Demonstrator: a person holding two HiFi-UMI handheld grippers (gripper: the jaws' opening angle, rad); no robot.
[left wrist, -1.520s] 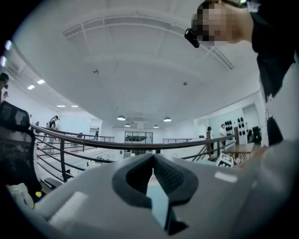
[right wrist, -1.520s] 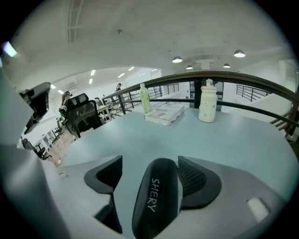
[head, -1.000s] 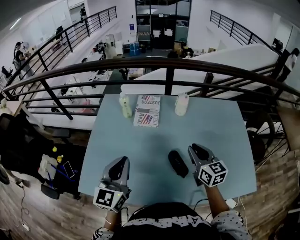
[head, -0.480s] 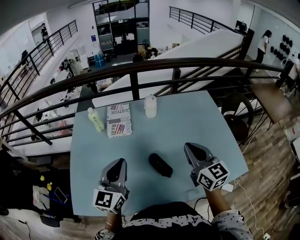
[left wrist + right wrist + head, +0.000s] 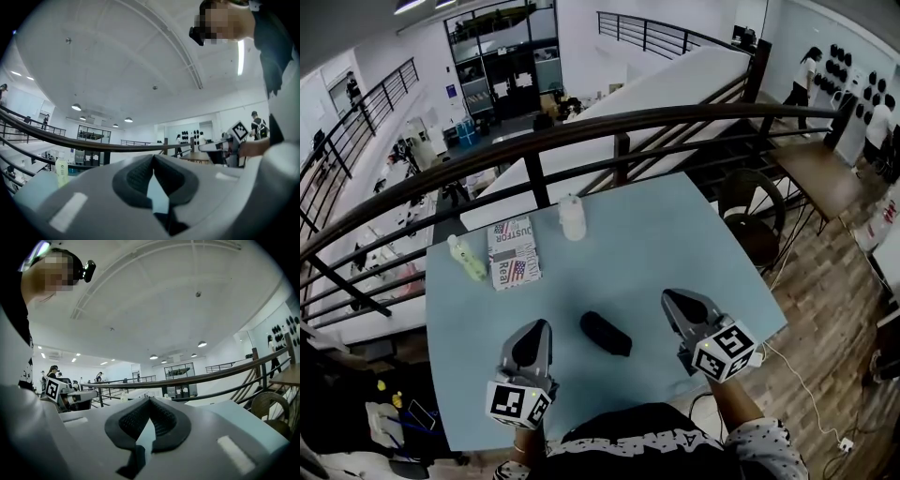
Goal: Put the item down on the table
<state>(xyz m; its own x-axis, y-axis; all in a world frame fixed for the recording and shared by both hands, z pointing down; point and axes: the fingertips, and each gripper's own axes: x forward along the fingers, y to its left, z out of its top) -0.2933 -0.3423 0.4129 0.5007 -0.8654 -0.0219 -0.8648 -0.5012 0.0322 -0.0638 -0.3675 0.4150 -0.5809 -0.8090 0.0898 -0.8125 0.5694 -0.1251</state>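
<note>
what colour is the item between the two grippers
The item is black; clearest in the head view.

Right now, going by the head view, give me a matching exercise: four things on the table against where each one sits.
Things:
1 black item
2 white bottle
3 yellow-green bottle
4 printed packet

Places:
A lying flat between the two bottles
B leftmost on the table
C between the left gripper and the right gripper, held by neither
D right of the packet, at the far edge

Pairs: 1-C, 2-D, 3-B, 4-A
</note>
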